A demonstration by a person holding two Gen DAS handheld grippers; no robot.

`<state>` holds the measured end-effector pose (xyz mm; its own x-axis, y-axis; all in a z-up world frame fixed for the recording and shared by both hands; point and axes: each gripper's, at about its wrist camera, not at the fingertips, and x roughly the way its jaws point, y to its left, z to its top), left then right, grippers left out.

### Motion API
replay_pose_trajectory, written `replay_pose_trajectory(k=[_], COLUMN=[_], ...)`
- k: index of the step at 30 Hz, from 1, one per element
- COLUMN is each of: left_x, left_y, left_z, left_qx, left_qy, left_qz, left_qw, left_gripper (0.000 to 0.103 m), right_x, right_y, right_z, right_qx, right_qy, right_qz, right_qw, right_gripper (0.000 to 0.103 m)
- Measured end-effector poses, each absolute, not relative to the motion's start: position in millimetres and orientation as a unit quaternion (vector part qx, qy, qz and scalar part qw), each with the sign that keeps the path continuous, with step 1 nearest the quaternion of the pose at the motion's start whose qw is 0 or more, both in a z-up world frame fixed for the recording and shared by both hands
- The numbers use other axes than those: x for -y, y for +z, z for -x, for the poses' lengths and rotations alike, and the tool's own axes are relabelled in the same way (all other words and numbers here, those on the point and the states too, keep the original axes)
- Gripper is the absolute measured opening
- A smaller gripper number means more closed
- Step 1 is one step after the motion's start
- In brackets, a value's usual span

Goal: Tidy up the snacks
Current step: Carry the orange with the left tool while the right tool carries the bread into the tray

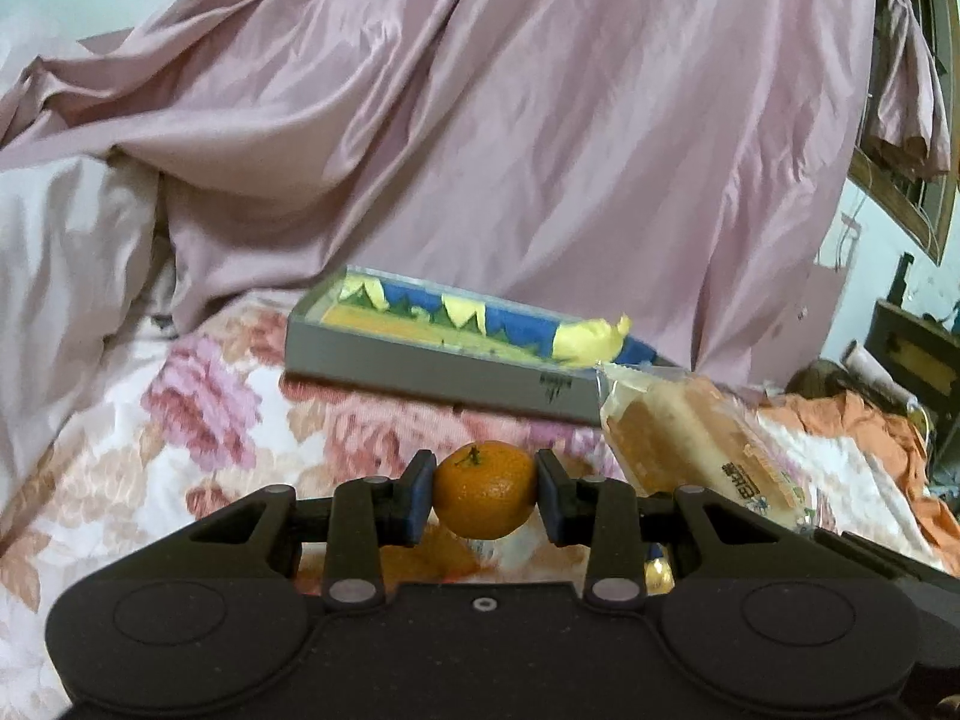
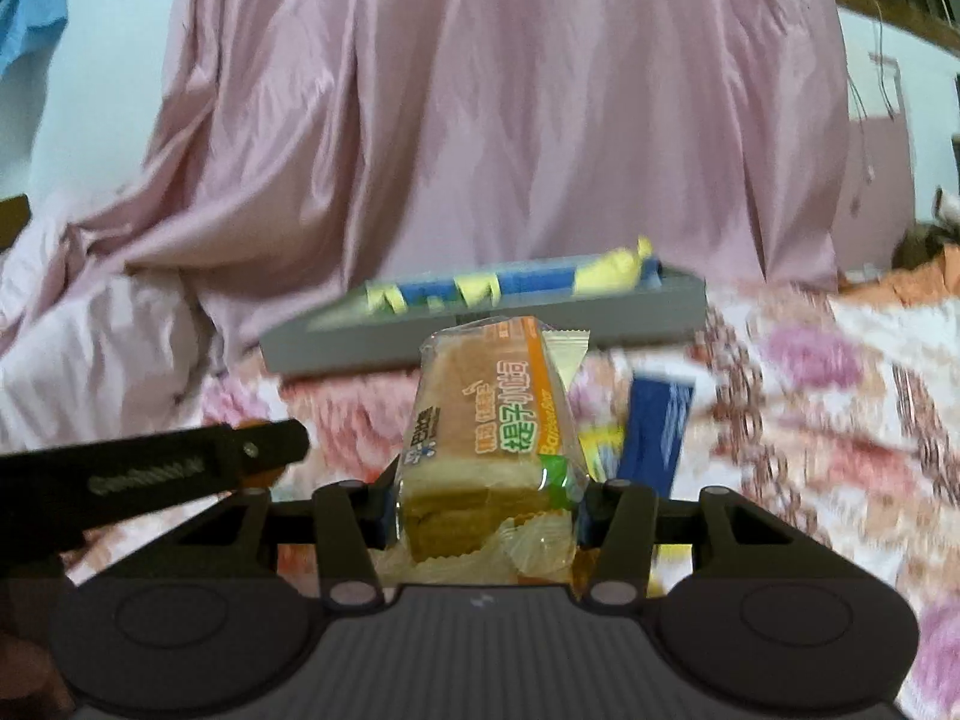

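My left gripper (image 1: 485, 492) is shut on a small orange mandarin (image 1: 485, 489), lifted above the flowered bedspread (image 1: 228, 420). My right gripper (image 2: 487, 501) is shut on a clear-wrapped bread pack (image 2: 487, 420) with orange and green print; in the left wrist view that bread pack (image 1: 690, 432) hangs to the right of the mandarin. Ahead of both lies a shallow grey box (image 1: 432, 369) with blue and yellow snack packets (image 1: 498, 321) in it. From the right wrist the same grey box (image 2: 480, 324) sits just beyond the bread.
A blue packet (image 2: 657, 426) and a yellow wrapper (image 2: 603, 450) lie on the bedspread under the right gripper. Pink satin fabric (image 1: 480, 120) drapes behind the box. An orange cloth (image 1: 864, 426) is at the far right. The left gripper's arm (image 2: 150, 468) crosses the left side.
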<state>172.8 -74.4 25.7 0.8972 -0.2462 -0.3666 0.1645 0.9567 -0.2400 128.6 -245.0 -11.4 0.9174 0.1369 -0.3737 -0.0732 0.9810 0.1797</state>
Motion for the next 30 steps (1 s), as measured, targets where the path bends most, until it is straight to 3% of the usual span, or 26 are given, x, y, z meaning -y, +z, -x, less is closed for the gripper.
replay_pose_trajectory(k=[19,30], left_x=[116,138], left_y=[58,26], left_z=[-321,-392], left_qx=[-0.194,-0.245], left_qy=[-0.071,-0.061], left_qz=[0.137,0.142], left_qw=[0.969,0.957], left_gripper=[0.037,0.037], right_x=[307,311], right_y=[9,-13], right_z=[-231,-291], right_qx=[-0.052,-0.066], right_qy=[0.045,0.044], right_qz=[-0.086,-0.105], right_qw=[0.994,0.991], right_gripper=[0.055,0.055])
